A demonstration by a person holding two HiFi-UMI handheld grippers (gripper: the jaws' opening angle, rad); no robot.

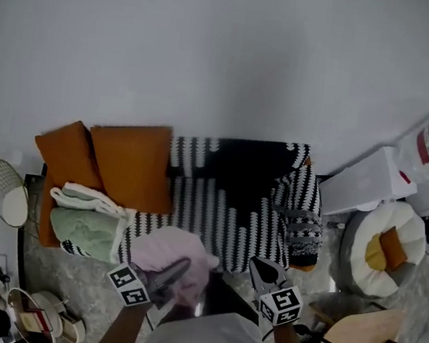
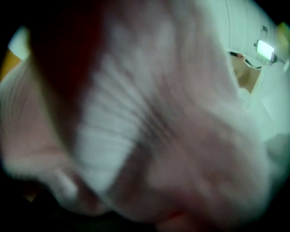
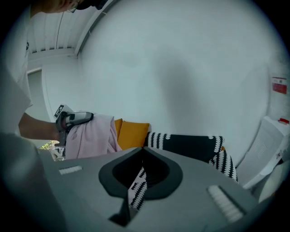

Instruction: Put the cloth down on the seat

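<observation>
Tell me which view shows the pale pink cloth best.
Right gripper view: the pale pink cloth hangs sharp from the left gripper. Head view shows it bunched from above; left gripper view, only a blur.

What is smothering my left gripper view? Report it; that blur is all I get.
Observer: A pink cloth. The right gripper view shows it hanging from your left claw.
Operator: Give me the seat.
Observer: The sofa seat is black-and-white striped and lies just beyond the cloth in the head view.
Operator: Name what crowds it.
Observer: Two orange cushions and a folded green blanket take up its left end in the head view.
</observation>
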